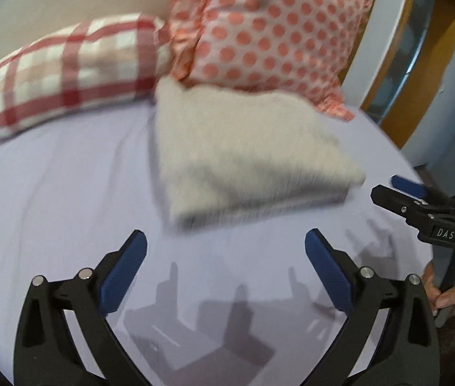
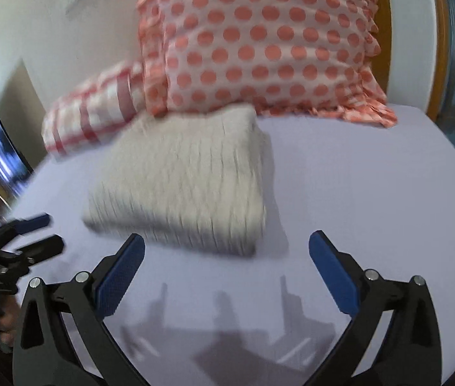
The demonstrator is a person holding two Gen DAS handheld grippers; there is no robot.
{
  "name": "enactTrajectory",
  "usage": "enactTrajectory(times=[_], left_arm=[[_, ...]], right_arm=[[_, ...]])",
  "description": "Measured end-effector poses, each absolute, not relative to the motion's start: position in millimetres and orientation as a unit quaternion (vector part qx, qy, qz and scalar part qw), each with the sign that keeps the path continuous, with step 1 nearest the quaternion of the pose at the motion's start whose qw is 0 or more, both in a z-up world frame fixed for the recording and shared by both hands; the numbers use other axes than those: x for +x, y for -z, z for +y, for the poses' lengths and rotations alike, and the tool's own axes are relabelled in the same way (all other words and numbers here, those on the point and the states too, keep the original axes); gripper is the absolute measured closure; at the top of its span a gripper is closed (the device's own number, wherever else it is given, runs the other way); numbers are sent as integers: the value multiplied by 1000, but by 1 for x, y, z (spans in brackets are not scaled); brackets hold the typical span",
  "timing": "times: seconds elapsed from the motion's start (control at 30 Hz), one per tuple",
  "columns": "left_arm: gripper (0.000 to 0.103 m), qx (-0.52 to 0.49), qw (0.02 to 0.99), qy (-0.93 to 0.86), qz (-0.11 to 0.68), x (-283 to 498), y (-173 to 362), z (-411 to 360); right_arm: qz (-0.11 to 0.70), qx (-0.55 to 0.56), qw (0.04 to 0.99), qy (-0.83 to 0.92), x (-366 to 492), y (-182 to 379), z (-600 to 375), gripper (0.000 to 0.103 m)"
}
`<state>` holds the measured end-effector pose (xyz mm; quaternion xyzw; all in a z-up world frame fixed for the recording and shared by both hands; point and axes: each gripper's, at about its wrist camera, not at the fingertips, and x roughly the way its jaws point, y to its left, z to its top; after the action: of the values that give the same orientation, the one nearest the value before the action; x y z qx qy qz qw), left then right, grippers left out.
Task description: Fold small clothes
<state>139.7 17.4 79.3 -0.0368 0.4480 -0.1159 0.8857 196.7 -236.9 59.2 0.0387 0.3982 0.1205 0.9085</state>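
A cream ribbed knit garment (image 1: 246, 154) lies folded into a thick rectangle on the lilac bed sheet (image 1: 60, 193); it also shows in the right wrist view (image 2: 189, 177). My left gripper (image 1: 226, 241) is open and empty, hovering just in front of the garment's near edge. My right gripper (image 2: 226, 241) is open and empty, just in front of the garment's near right corner. The right gripper (image 1: 397, 189) appears at the right of the left view, and the left gripper (image 2: 41, 231) at the left of the right view. Both views are motion-blurred.
A red-and-white checked pillow (image 1: 70, 67) and a pink polka-dot pillow (image 1: 269, 29) stand behind the garment against the wall. A wooden door frame (image 1: 426, 64) is at the right. The bed edge lies to the right.
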Motion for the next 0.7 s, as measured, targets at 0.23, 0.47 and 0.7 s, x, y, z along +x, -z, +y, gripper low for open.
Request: enactTrajectory(times=[0.23,0.47,0.7], left_arm=[[5,-20,874,69,481,132,-50,11],[6,-20,865,45,499,139,-41,13],[5,-14,865,50,498,136,-39,5]], right_arm=[[436,-7,895,-99,185,-22,-212,1],[447,-22,890,-90,185,-12,-206,1],[462,-29,883,-85,183,-3,-202,1]])
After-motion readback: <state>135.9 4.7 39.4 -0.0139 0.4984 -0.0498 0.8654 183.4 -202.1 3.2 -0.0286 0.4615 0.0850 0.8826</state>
